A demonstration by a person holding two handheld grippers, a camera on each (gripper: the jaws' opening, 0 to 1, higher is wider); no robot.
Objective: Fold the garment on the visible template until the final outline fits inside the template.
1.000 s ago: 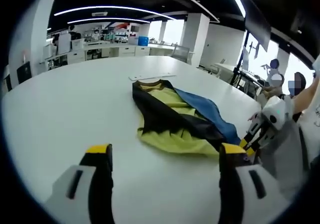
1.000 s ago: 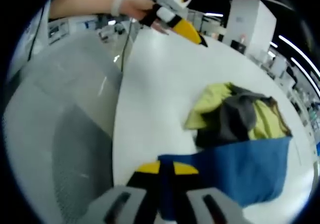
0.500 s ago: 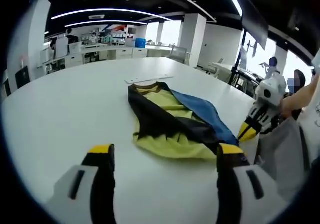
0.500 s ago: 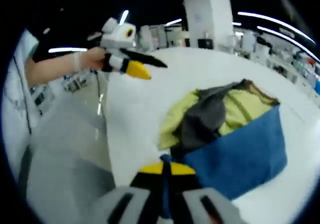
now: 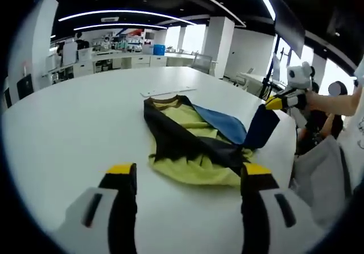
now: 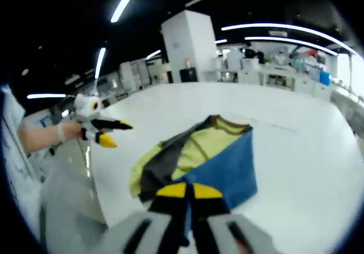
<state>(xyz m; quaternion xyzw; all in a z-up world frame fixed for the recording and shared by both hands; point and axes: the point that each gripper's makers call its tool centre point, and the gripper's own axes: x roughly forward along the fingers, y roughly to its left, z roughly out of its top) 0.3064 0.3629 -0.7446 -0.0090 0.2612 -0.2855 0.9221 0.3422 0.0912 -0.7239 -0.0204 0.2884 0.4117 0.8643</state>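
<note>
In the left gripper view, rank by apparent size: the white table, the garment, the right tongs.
1. White table, by far the largest.
2. Garment, spread mid-table, its blue flap lifted at the far edge.
3. Right tongs, smallest, though they are farther from the camera, so true size is unsure.

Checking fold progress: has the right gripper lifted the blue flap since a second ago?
Yes. The right gripper, shut on the blue flap, has risen off the white table.
</note>
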